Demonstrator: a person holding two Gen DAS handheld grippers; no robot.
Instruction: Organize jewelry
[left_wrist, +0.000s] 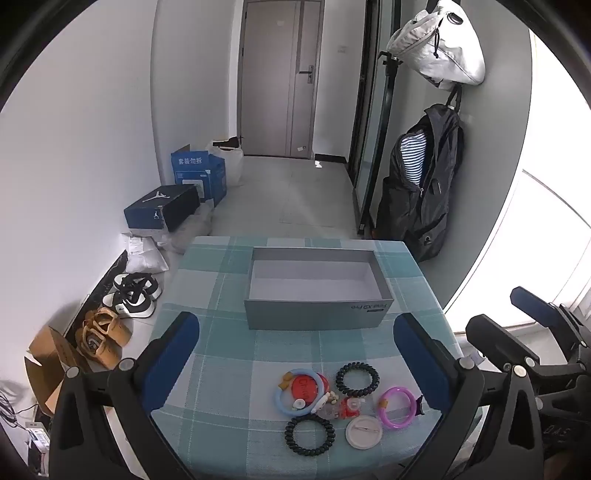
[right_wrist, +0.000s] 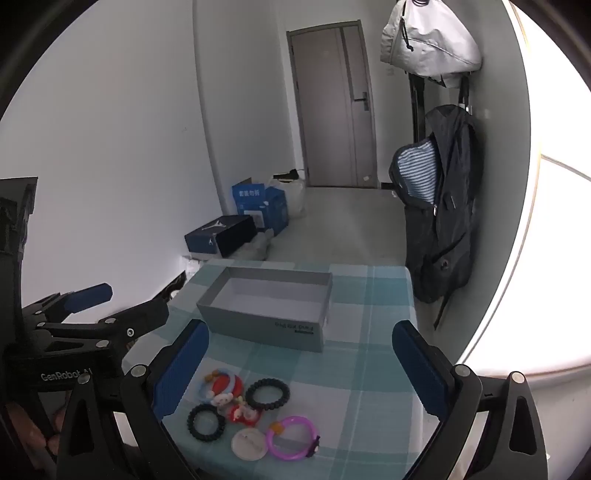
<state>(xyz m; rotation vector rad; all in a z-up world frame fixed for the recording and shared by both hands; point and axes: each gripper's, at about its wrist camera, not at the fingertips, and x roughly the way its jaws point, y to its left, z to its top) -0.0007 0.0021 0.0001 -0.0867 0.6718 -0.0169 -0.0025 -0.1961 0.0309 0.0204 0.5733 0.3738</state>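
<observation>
A pile of jewelry lies near the front edge of a checked tablecloth: a blue ring (left_wrist: 279, 392) over a red disc (left_wrist: 304, 384), two black beaded bracelets (left_wrist: 357, 380) (left_wrist: 309, 434), a pink ring (left_wrist: 398, 407) and a white round badge (left_wrist: 364, 432). An empty grey box (left_wrist: 317, 312) stands behind them. My left gripper (left_wrist: 295, 354) hovers open above the pile, nothing between its fingers. My right gripper (right_wrist: 301, 363) is open too, over the same pile: the pink ring (right_wrist: 291, 437), black bracelets (right_wrist: 267, 394) (right_wrist: 205, 421) and grey box (right_wrist: 266, 319) show in its view.
The small table (left_wrist: 229, 280) has the floor beyond its left edge, where shoes (left_wrist: 133, 293), a cardboard box (left_wrist: 50, 365) and a dark shoebox (left_wrist: 162, 212) lie. A black backpack (left_wrist: 421, 192) hangs on the wall at right, with a white bag (left_wrist: 439, 44) above it.
</observation>
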